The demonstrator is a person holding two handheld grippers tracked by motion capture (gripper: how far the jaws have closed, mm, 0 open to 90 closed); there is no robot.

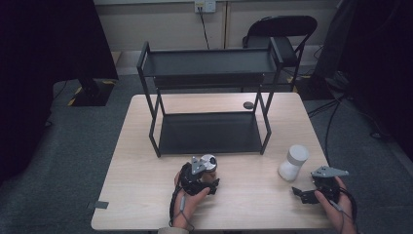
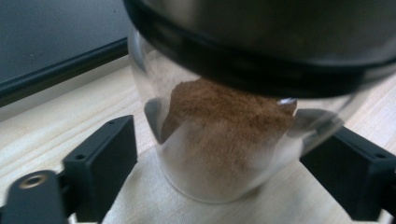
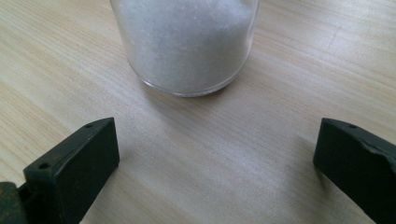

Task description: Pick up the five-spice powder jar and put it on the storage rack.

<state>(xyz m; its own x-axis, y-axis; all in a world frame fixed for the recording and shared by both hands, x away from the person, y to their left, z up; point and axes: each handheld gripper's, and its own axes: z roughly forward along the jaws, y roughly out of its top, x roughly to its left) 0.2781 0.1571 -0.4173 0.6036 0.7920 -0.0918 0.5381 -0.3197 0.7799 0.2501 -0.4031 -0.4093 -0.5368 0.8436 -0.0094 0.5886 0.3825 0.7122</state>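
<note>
A glass jar of brown powder (image 2: 224, 135) with a dark-rimmed metal lid (image 1: 209, 162) stands on the wooden table in front of the rack. My left gripper (image 2: 219, 154) is open, one jaw on each side of this jar, with a small gap on the left side. In the high view the left gripper (image 1: 207, 181) is at the table's front middle. A jar of white powder (image 3: 184, 42) with a pale lid (image 1: 293, 163) stands at the right. My right gripper (image 3: 215, 149) is open just short of it, nothing between its jaws; the high view has the right gripper (image 1: 304, 192) near the front right edge.
A black two-tier metal rack (image 1: 209, 131) stands on the table's far half, both shelves bare. A small dark round object (image 1: 248, 105) lies by its right rear leg. A black folding chair (image 1: 282, 29) stands behind the table.
</note>
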